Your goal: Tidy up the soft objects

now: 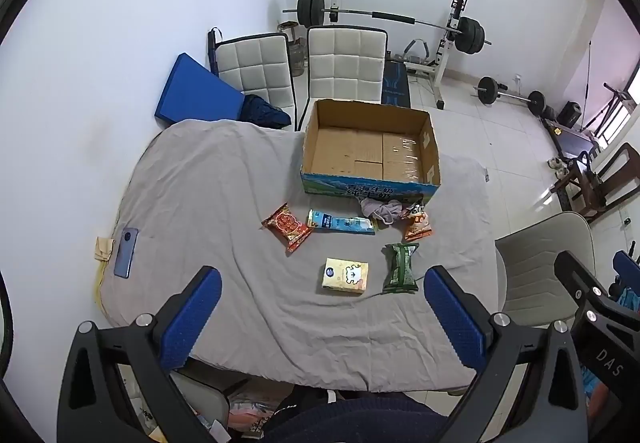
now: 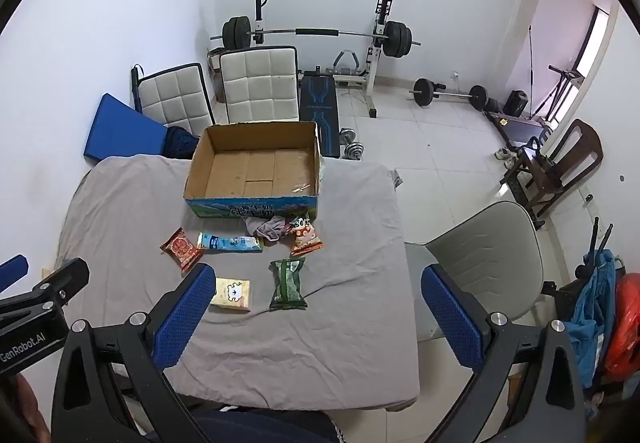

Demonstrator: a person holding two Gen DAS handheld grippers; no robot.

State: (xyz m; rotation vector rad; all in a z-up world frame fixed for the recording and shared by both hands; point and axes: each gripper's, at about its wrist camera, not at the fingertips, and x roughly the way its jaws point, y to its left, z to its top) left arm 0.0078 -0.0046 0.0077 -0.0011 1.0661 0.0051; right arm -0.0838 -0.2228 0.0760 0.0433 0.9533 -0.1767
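An open, empty cardboard box [image 1: 370,179] [image 2: 256,199] stands on the grey-clothed table [image 1: 208,195] [image 2: 352,283]. In front of it lie a red snack packet [image 1: 287,226] [image 2: 181,248], a blue-white pouch [image 1: 341,223] [image 2: 230,242], a crumpled grey cloth [image 1: 380,209] [image 2: 267,228], an orange snack bag [image 1: 418,226] [image 2: 305,236], a green packet [image 1: 400,268] [image 2: 287,284] and a yellow tissue pack [image 1: 345,275] [image 2: 233,294]. My left gripper [image 1: 322,317] is open and empty, above the table's near edge. My right gripper [image 2: 318,319] is open and empty, held likewise.
A blue phone [image 1: 126,252] lies at the table's left edge. Two white padded chairs [image 1: 344,63] stand behind the table, a grey chair [image 2: 488,263] to its right. A barbell rack [image 2: 320,35] and weights stand by the far wall.
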